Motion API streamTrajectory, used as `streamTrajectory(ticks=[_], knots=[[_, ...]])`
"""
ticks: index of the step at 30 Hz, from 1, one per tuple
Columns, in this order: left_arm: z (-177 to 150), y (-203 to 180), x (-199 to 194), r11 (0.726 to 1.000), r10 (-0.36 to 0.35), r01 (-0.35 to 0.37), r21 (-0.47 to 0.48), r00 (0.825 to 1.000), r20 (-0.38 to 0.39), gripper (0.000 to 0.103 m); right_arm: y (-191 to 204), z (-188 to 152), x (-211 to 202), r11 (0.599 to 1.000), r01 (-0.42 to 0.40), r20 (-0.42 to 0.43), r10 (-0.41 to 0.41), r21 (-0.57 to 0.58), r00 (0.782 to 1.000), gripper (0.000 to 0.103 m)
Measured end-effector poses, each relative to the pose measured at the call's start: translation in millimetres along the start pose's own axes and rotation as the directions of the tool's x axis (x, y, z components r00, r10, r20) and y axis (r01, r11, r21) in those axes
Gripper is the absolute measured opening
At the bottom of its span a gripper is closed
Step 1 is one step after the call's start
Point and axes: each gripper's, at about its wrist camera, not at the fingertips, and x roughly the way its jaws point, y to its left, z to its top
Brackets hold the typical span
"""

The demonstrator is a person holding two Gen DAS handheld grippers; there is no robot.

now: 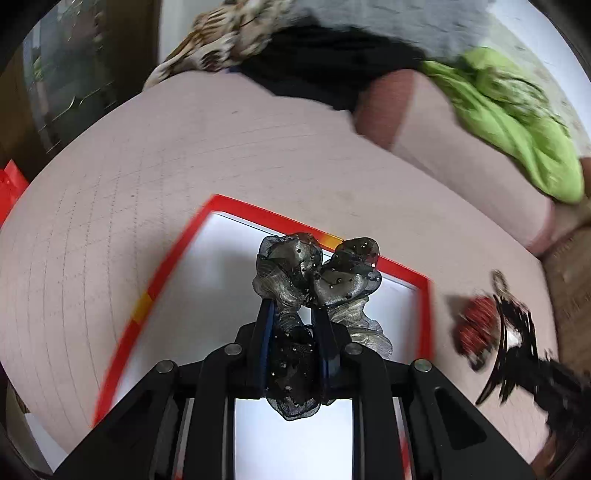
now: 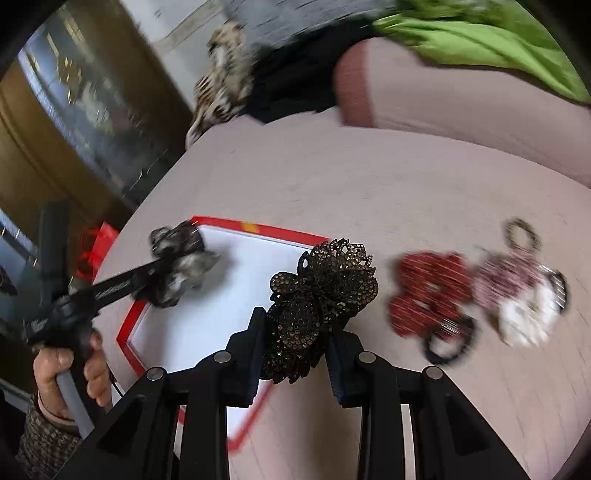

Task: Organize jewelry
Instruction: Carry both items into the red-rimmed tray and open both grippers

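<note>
A big pale pink bed cover (image 1: 258,147) fills most of both views, with a bright green cloth (image 1: 517,122) and a spotted brown cloth (image 1: 218,33) bunched up at its far edge. On the cover lies a flat box (image 1: 177,273) with a red rim and a white inside. The left gripper (image 1: 293,310) is closed on a gray and black scrunchie (image 1: 317,273) with tiny sparkly dots, and it holds the scrunchie up over the white part of the box. In the right wrist view a hand (image 2: 70,373) holds that gripper's handle. The right gripper (image 2: 295,325) is closed on a dark sparkly hair clip (image 2: 325,291) shaped like a flower, just at the right edge of the box. To the right of the box, on the cover, lie a red scrunchie (image 2: 428,291), a pink and white scrunchie (image 2: 517,291), a black hair tie (image 2: 450,343) and a small beaded ring (image 2: 522,232). They are close together and blurry.
</note>
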Motion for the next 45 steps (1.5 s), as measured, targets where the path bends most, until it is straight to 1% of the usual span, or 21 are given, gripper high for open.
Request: streamTrajectory(ticks=[3, 5, 7, 9, 11, 13, 14, 17, 18, 19, 20, 22, 23, 24, 26, 29, 31, 35, 38, 42, 45], knots=[[16.1, 16.2, 25.2, 0.999, 0.038, -0.039, -0.021, 0.999, -0.018, 0.019, 17.0, 13.5, 40.0, 1.0, -0.015, -0.047, 0.014, -0.022, 0.999, 0.032], [25.0, 27.7, 42.4, 0.997, 0.061, -0.062, -0.041, 0.998, -0.03, 0.019, 24.8, 18.9, 61.3, 0.999, -0.003, -0.068, 0.001, -0.04, 0.998, 0.032], [30.6, 36.6, 54.0, 0.996, 0.067, -0.07, -0.059, 0.997, -0.043, 0.019, 26.3, 23.3, 84.1, 0.999, 0.007, -0.096, -0.012, -0.045, 0.995, 0.032], [34.2, 44.4, 63.0, 0.994, 0.075, -0.079, -0.074, 0.996, -0.048, 0.02, 24.7, 25.6, 99.1, 0.999, 0.013, -0.115, -0.017, -0.038, 0.993, 0.032], [35.7, 50.0, 67.5, 0.993, 0.075, -0.079, -0.086, 0.996, -0.048, 0.022, 23.9, 27.8, 109.0, 1.0, -0.006, -0.135, 0.002, -0.028, 0.991, 0.033], [36.0, 52.3, 69.2, 0.993, 0.077, -0.08, -0.09, 0.996, -0.042, 0.024, 26.9, 26.4, 115.7, 0.999, -0.012, -0.143, 0.006, -0.044, 0.99, 0.033], [35.8, 52.4, 69.1, 0.993, 0.078, -0.081, -0.088, 0.996, -0.037, 0.025, 27.1, 25.3, 115.5, 0.999, -0.012, -0.144, 0.005, -0.053, 0.989, 0.034], [34.7, 52.3, 67.7, 0.994, 0.07, -0.072, -0.087, 0.997, -0.024, 0.04, 27.3, 24.4, 118.1, 0.998, -0.01, -0.141, 0.001, -0.063, 0.99, 0.037], [33.9, 51.5, 65.4, 0.994, 0.068, -0.07, -0.087, 0.997, -0.019, 0.043, 26.1, 23.8, 116.9, 0.998, -0.012, -0.137, 0.004, -0.059, 0.991, 0.04], [33.2, 51.0, 61.8, 0.994, 0.064, -0.065, -0.088, 0.998, -0.013, 0.044, 25.5, 23.2, 114.7, 0.998, -0.018, -0.137, 0.01, -0.06, 0.991, 0.045], [32.3, 50.6, 57.6, 0.994, 0.059, -0.059, -0.091, 0.998, -0.009, 0.045, 27.6, 22.5, 112.1, 0.998, -0.021, -0.136, 0.012, -0.065, 0.991, 0.052], [30.8, 51.3, 47.1, 0.993, 0.048, -0.047, -0.105, 0.999, -0.001, 0.047, 30.8, 21.0, 103.2, 0.996, -0.014, -0.119, 0.003, -0.093, 0.993, 0.061], [30.4, 51.7, 41.8, 0.993, 0.045, -0.044, -0.113, 0.999, 0.005, 0.05, 34.0, 22.3, 100.8, 0.994, -0.007, -0.108, -0.005, -0.108, 0.994, 0.062], [28.8, 52.1, 33.3, 0.992, 0.045, -0.042, -0.123, 0.999, 0.017, 0.053, 36.0, 22.0, 95.8, 0.992, -0.001, -0.097, -0.011, -0.122, 0.995, 0.062], [27.0, 51.4, 20.8, 0.991, 0.052, -0.046, -0.129, 0.998, 0.036, 0.053, 39.8, 22.9, 87.3, 0.991, 0.002, -0.083, -0.013, -0.135, 0.996, 0.062], [21.3, 46.1, -1.8, 0.99, 0.087, -0.079, -0.117, 0.994, 0.063, 0.053, 38.7, 20.8, 67.1, 0.991, 0.005, -0.059, -0.013, -0.131, 0.998, 0.063], [12.6, 38.2, -19.9, 0.99, 0.11, -0.101, -0.097, 0.99, 0.087, 0.053, 34.6, 16.5, 52.2, 0.992, 0.013, -0.04, -0.018, -0.122, 0.999, 0.064], [-11.5, 10.2, -52.1, 0.992, 0.122, -0.119, -0.033, 0.985, 0.123, 0.054, 17.7, -1.0, 16.1, 0.997, 0.022, -0.009, -0.022, -0.07, 1.0, 0.066], [-28.1, -17.2, -68.8, 0.993, 0.113, -0.117, 0.019, 0.983, 0.145, 0.058, 1.0, -21.5, -10.4, 0.999, 0.034, 0.005, -0.034, -0.034, 0.999, 0.066], [-55.9, -65.6, -86.8, 0.99, 0.076, -0.094, 0.103, 0.984, 0.162, 0.059, -24.9, -53.8, -43.1, 0.998, 0.066, 0.024, -0.066, 0.024, 0.998, 0.066], [-78.8, -95.9, -94.5, 0.988, 0.043, -0.065, 0.138, 0.987, 0.157, 0.059, -45.5, -78.8, -68.2, 0.992, 0.107, 0.043, -0.11, 0.069, 0.993, 0.066]])
